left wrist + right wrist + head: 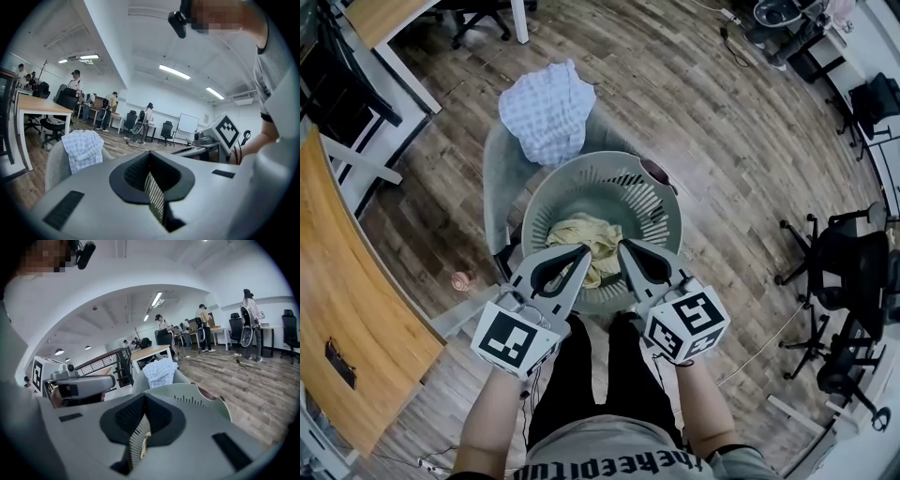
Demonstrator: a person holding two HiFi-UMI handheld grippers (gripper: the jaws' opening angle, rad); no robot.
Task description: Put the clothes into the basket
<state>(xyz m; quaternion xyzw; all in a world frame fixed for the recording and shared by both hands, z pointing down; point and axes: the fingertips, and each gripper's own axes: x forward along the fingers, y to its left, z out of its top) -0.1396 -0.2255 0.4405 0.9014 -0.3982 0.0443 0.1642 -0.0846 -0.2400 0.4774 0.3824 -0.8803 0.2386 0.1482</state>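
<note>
1. Both claws are held shut and empty: left gripper (583,250) and right gripper (622,245) are side by side over the 6 o'clock rim of the basket (572,183).
2. One yellow garment (589,232) is seen lying inside the basket.
3. One checked cloth (548,111) is draped on the chair (499,164) — at the basket's 11 o'clock.

Basket (652,202) mouth open from above; yellow cloth (586,234) covers part of its bottom. Chair (502,178) w/ checked cloth (548,108) stands just behind far rim, prob. touching: blocks approach from that side. Bare floor (722,141) to basket's right; desk (347,309) well off at left.
</note>
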